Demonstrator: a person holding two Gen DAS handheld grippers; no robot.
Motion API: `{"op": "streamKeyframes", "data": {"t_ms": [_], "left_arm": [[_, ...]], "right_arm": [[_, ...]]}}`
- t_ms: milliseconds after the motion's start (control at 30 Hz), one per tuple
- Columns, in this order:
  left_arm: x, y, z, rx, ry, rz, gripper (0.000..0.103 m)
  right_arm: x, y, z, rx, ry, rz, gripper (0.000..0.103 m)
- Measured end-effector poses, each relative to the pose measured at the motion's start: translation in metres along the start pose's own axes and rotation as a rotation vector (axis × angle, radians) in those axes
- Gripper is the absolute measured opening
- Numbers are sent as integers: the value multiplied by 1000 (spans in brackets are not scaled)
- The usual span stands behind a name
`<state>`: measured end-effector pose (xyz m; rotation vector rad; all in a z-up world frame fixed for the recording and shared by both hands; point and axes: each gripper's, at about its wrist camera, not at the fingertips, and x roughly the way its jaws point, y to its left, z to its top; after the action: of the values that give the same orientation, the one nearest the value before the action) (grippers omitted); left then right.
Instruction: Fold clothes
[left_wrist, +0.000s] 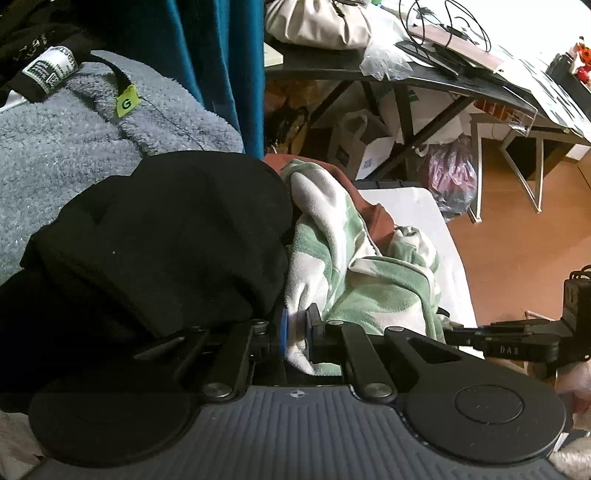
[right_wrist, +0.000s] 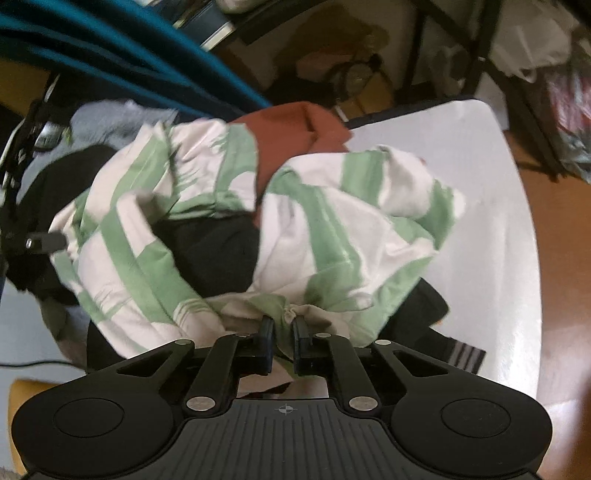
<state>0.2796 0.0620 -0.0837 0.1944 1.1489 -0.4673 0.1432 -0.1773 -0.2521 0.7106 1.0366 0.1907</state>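
White bench (right_wrist: 495, 229) under a heap of clothes, orange-brown floor (left_wrist: 517, 236) beyond its edge. Grey-blue fleece (left_wrist: 55, 147) at the far left of the heap, black strap with a yellow-green "G" tag (left_wrist: 126, 101) lying across it, teal cloth (left_wrist: 218, 55) hanging just behind. Crumpled on top of the heap: green-and-white garment (right_wrist: 332, 229), spread across the bench's middle, rust-brown garment (right_wrist: 291, 129) poking out behind it and black garment (left_wrist: 166, 236) bunched beside and beneath it. Dark cluttered desk (left_wrist: 424, 79) well apart in the background, bags and boxes below. Left claw (left_wrist: 295, 332) pinched shut on a white fold of the green-and-white garment, cloth squeezed between the blue pad and the black one. Right claw (right_wrist: 283, 334) likewise clamped on the same garment's near edge, a small ruck of fabric caught between the fingers (right_wrist: 266, 332), though motion blur leaves the exact seam hard to make out. Black-and-white striped cuff (right_wrist: 467, 356) lying on the bench just right of the right claw.
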Motion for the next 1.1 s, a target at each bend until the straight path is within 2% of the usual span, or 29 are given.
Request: {"op": "streamKeyframes", "data": {"t_ms": [200,267,433,467,500,567,600,667,767,933,1033,1100], "left_arm": [[3,-7,3,14,-11,16,10],[-1,-12,5,36,-36,26,9],[-25,-6,17,0,-145,56,8],[-33,-3,20,-12,-178,68,5],[-41,0,23,-21,-211,90,0],[-54,7,26,-33,-271,159,0],[-57,15,26,-60,-272,163,0],[-55,29,22,-98,-247,167,0],[-46,31,16,-98,-190,148,0],[-23,9,16,-115,-138,66,6],[-4,-12,25,-75,-115,33,21],[12,-25,32,-31,-101,22,39]], "right_arm": [[-12,-5,-1,-7,-28,-28,7],[-25,-3,0,-10,-70,-9,6],[-80,15,17,-28,-286,72,6],[-92,17,22,-32,-338,83,6],[-103,19,26,-33,-388,87,6],[-119,18,34,-28,-466,77,6],[-120,15,37,-24,-476,62,6],[-107,12,28,-20,-411,46,6],[-86,8,14,-13,-313,22,6],[-52,2,-10,-2,-150,-19,6],[-32,-2,-24,4,-52,-43,6],[-19,-5,-33,8,14,-59,6]]}}
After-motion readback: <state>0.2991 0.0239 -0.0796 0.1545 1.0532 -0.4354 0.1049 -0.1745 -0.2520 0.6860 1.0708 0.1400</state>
